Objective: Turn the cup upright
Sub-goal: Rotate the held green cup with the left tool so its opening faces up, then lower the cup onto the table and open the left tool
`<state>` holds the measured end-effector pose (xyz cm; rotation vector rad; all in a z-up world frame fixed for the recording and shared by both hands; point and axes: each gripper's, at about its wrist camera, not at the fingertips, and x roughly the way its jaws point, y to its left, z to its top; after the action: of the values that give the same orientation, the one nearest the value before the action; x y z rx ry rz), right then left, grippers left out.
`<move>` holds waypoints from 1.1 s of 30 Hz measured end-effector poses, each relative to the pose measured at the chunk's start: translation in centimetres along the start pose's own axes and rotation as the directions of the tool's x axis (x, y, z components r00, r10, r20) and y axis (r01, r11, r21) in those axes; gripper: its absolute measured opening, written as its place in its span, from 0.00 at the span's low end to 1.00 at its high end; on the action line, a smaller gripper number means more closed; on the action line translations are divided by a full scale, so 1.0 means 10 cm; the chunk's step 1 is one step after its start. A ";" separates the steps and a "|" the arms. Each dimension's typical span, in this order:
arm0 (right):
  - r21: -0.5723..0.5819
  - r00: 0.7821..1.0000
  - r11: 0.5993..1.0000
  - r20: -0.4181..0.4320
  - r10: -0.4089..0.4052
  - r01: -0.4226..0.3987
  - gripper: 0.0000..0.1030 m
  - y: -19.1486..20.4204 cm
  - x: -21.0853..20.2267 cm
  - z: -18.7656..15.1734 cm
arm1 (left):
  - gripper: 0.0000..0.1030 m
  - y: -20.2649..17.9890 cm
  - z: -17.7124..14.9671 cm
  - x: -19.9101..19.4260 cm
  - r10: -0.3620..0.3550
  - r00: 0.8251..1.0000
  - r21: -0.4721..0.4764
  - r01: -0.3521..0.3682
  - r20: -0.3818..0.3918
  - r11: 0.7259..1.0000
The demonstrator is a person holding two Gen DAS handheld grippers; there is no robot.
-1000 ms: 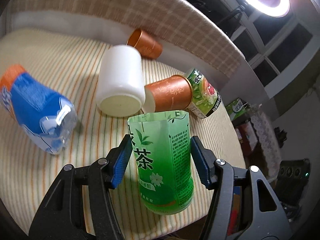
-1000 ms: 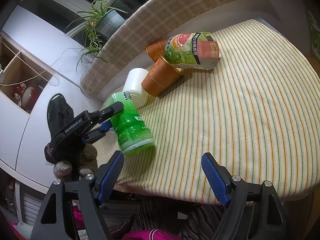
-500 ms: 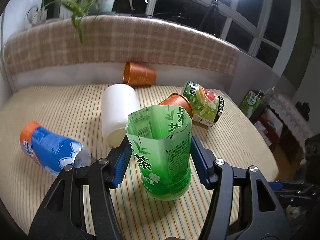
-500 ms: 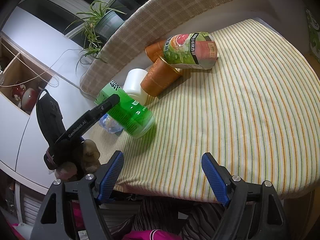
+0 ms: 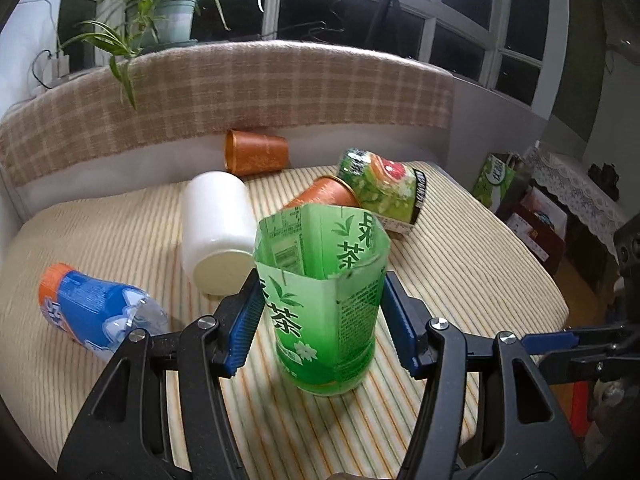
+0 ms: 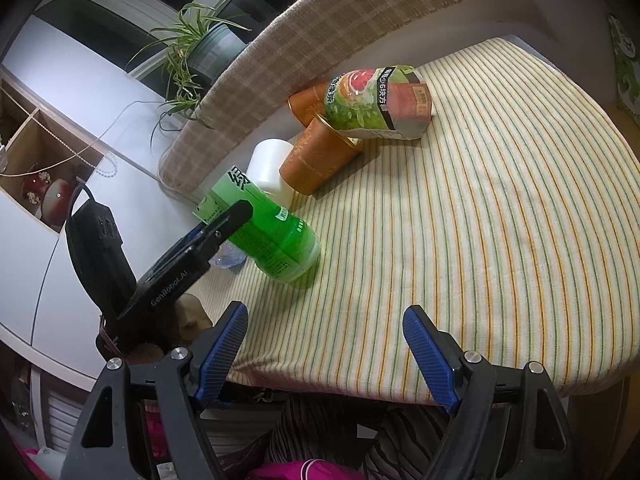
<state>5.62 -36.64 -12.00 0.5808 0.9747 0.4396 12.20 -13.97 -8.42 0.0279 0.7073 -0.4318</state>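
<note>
The striped tablecloth (image 5: 460,264) covers a soft, cushion-like surface, so I think a tall light cup does not stand firmly on it. This is the main risk.

The green cup (image 5: 324,300), a cut-off green tea bottle, is near the front edge of the cloth, its open mouth up and its base touching the cloth. In the right wrist view it looks tilted, so I judge it is not yet fully upright. The left gripper (image 5: 320,316) holds it around the middle, both blue pads against the thin wall. If the pads open while the cup leans, it can fall back on its side or roll off the near edge. A hard squeeze could also bend the soft plastic.

The right gripper (image 6: 324,352) hangs open over the near edge of the cloth and holds nothing.

Behind the green cup lie a white cup (image 5: 216,232), two copper cups, the nearer one (image 5: 324,196) and the far one (image 5: 256,152), a grapefruit-print cup (image 5: 380,192) and a blue cup (image 5: 92,312), all on their sides. A falling green cup could knock them.

Writing: the green cup shows large white characters, of which I read 茶, beside small print I cannot read. The left gripper's body shows "GenRobot.AI" in the right wrist view.
</note>
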 end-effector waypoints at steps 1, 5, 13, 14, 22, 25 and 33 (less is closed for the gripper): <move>0.000 1.000 1.000 0.001 0.000 0.000 0.81 0.00 0.00 0.00 | 0.58 -0.01 -0.01 0.01 0.000 1.000 0.002 0.000 -0.005 1.000; 0.005 1.000 1.000 0.004 0.000 0.000 0.81 0.01 -0.02 -0.02 | 0.58 -0.05 -0.04 0.04 -0.010 1.000 -0.002 0.010 -0.022 1.000; 0.009 1.000 1.000 0.010 0.001 -0.001 0.81 0.00 -0.04 -0.03 | 0.62 0.03 -0.05 0.06 -0.060 0.997 -0.059 0.057 -0.053 0.997; 0.008 1.000 1.000 0.011 0.001 -0.001 0.81 0.00 -0.04 -0.03 | 0.64 0.04 -0.06 0.06 -0.065 0.996 -0.067 0.061 -0.058 0.996; -0.023 0.999 0.999 0.032 -0.024 0.025 0.81 0.05 -0.06 -0.03 | 0.81 0.09 -0.13 0.01 -0.093 0.993 -0.098 0.085 -0.076 0.992; -0.054 0.997 0.997 0.052 -0.058 0.061 0.81 0.11 -0.08 -0.02 | 0.82 0.13 -0.16 -0.03 -0.097 0.992 -0.109 0.087 -0.085 0.990; -0.143 0.985 0.979 0.107 -0.134 0.148 0.81 0.30 -0.09 -0.03 | 0.82 0.29 -0.31 -0.15 -0.109 0.989 -0.147 0.093 -0.103 0.985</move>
<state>4.69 -34.79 -9.69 0.3902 0.8752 0.3514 10.38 -10.25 -10.21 -0.1191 0.8502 -0.4795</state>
